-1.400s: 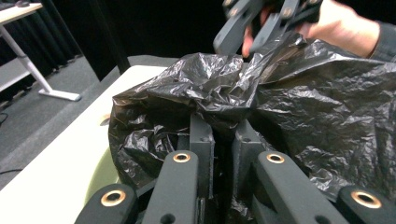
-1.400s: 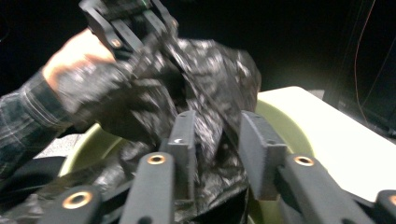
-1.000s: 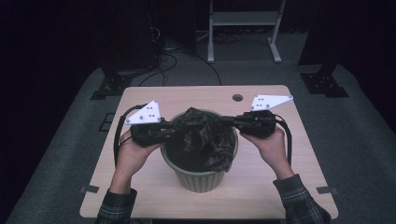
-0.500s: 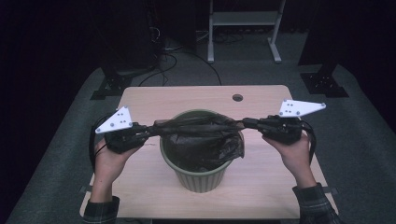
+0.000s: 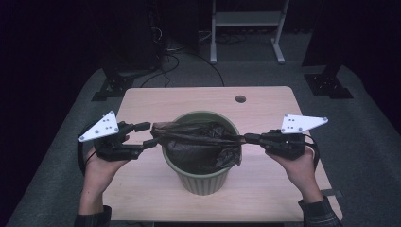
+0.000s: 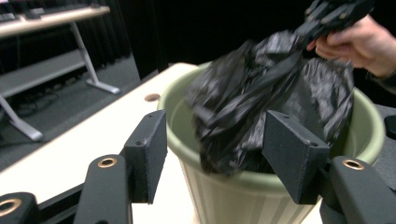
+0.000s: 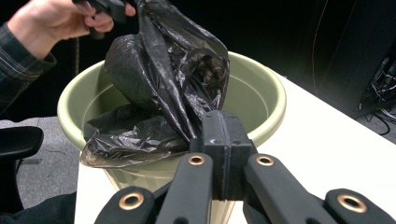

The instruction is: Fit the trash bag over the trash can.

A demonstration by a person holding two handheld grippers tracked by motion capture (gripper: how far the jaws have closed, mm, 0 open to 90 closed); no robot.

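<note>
A black bin bag (image 5: 203,142) hangs in a green plastic bin (image 5: 203,182) at the middle of the wooden table (image 5: 265,104). Its top edge is pulled into a taut band across the bin's mouth. My right gripper (image 5: 248,138) is shut on the bag's right end; in the right gripper view the jaws (image 7: 224,140) pinch the film (image 7: 163,79). My left gripper (image 5: 147,135) is at the bin's left rim. Its jaws have just been opening and stand apart, with the bag's left end (image 6: 261,93) loose between them and neither pad pressing on it.
A small round hole (image 5: 240,99) is in the tabletop behind the bin. A metal stand (image 5: 246,28) and cables (image 5: 175,52) are on the dark floor beyond the table. Bare tabletop lies on both sides of the bin.
Both hands have moved apart from over the bin to its sides, drawing the bag's top out into a band. The left jaws, shut before, now stand apart.
</note>
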